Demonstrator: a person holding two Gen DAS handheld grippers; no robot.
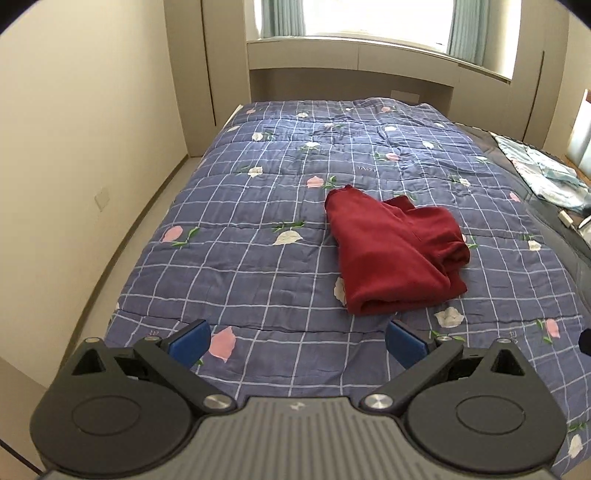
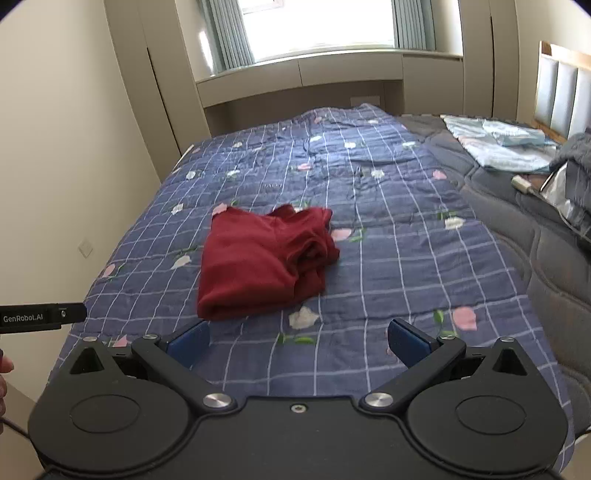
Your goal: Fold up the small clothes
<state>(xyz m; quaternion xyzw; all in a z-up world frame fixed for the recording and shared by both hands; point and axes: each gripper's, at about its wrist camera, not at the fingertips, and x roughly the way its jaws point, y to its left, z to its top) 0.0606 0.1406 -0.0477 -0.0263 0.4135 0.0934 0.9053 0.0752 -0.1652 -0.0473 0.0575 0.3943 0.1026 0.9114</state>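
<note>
A dark red garment (image 1: 391, 251) lies folded in a loose bundle on the blue checked quilt (image 1: 258, 258), with a sleeve end sticking out toward the far side. The right wrist view shows the same red garment (image 2: 264, 258) left of centre on the quilt (image 2: 388, 258). My left gripper (image 1: 297, 341) hovers above the quilt's near part, open, blue pads wide apart and nothing between them; the garment lies ahead and to the right. My right gripper (image 2: 297, 341) is also open and holds nothing, the garment just ahead and to the left.
The left gripper's body (image 2: 42, 315) pokes in at the right view's left edge, a fingertip below it. A grey blanket (image 2: 517, 229), light blue cloth (image 2: 506, 144) and a charger plug (image 2: 521, 183) lie on the bed's right side. A wall (image 1: 74, 147) runs along the left, the window (image 1: 369, 18) beyond.
</note>
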